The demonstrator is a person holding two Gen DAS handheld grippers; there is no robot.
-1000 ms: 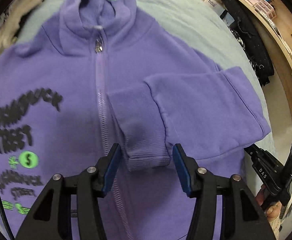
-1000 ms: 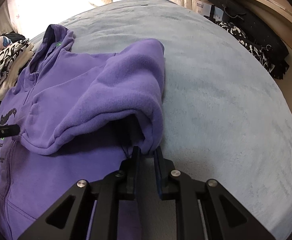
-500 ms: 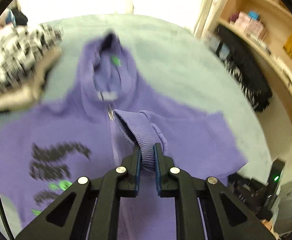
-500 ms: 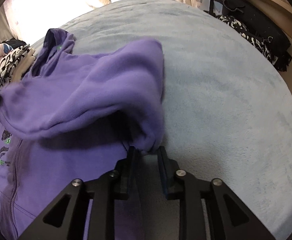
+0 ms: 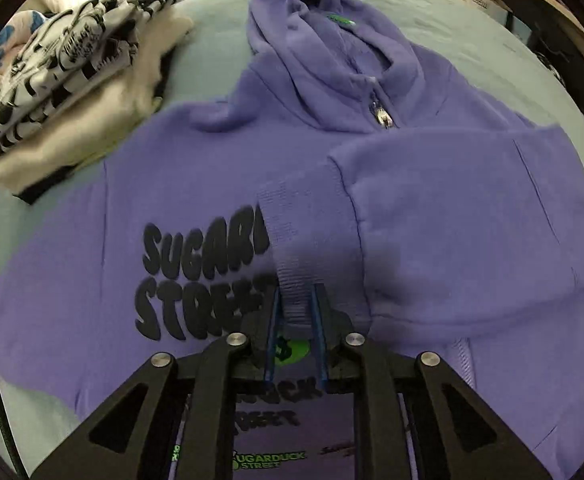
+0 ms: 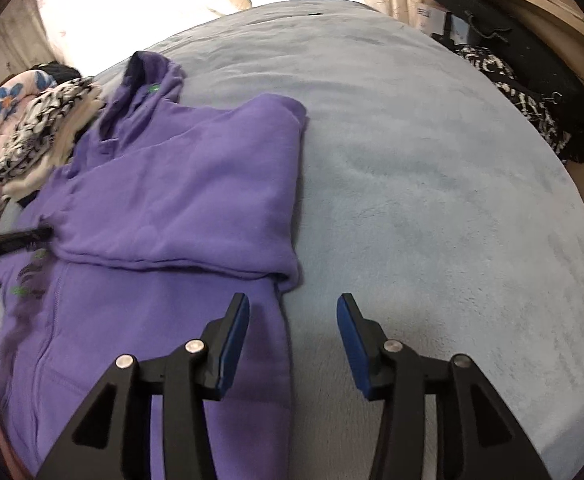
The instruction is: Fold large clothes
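Observation:
A purple zip hoodie (image 5: 196, 208) with black "SUGARDUCK STREET" print lies face up on a grey-blue bed (image 6: 431, 184). Its right sleeve (image 5: 451, 216) is folded across the chest. My left gripper (image 5: 295, 312) is shut on the sleeve's ribbed cuff (image 5: 292, 248), low over the print. In the right wrist view the folded sleeve (image 6: 196, 200) lies flat and my right gripper (image 6: 292, 320) is open and empty just in front of the sleeve's lower corner, over the hoodie's side edge. The left gripper also shows there at the far left (image 6: 16, 240).
A stack of folded clothes (image 5: 64, 76) with black-and-white and floral prints sits beside the hoodie's left shoulder. A wooden shelf unit with dark bags (image 6: 531, 64) stands past the bed's right edge. Bare bed surface stretches to the right of the hoodie.
My left gripper shut on the cuff, lifted it and carried it left across the chest. My right gripper let go of the sleeve fold, opened wide and drew back.

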